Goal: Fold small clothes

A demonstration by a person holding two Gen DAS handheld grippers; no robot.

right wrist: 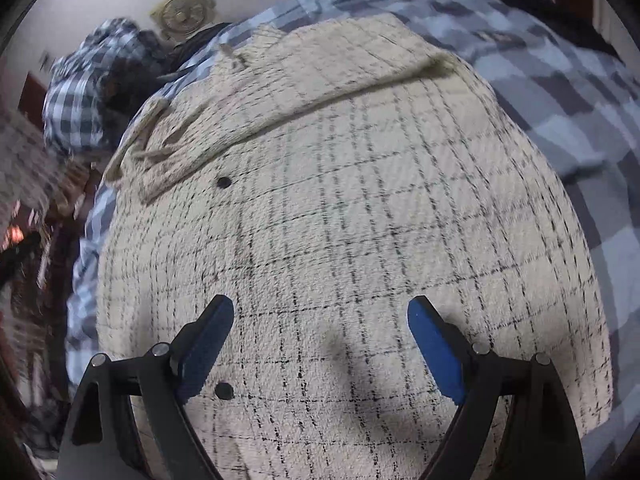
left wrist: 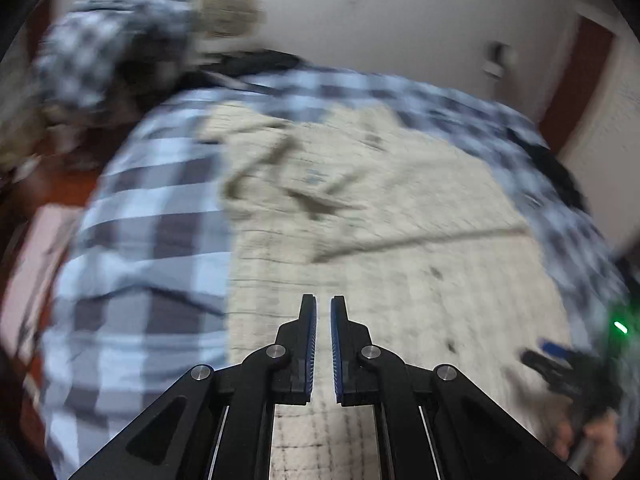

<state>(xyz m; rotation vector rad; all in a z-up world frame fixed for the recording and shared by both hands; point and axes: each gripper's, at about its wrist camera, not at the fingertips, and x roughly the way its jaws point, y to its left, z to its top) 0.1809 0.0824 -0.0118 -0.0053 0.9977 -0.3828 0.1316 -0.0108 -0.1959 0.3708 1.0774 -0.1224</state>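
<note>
A cream garment with thin black check lines and black buttons [right wrist: 340,208] lies spread on a blue-and-grey plaid bedcover [right wrist: 568,92]; it also shows, blurred, in the left wrist view [left wrist: 380,208]. My left gripper [left wrist: 323,312] hovers over the garment with its jaws nearly together and nothing between them. My right gripper [right wrist: 320,320] is wide open just above the garment, its blue pads [right wrist: 434,352] on either side of the cloth. It appears at the right edge of the left wrist view [left wrist: 560,364].
The plaid bedcover [left wrist: 152,248] surrounds the garment. A plaid pillow or heap [right wrist: 84,92] lies at the far left by a pale wall [left wrist: 400,20]. A tan wall fixture [right wrist: 182,12] sits behind it. Dark reddish furniture [right wrist: 28,264] edges the bed.
</note>
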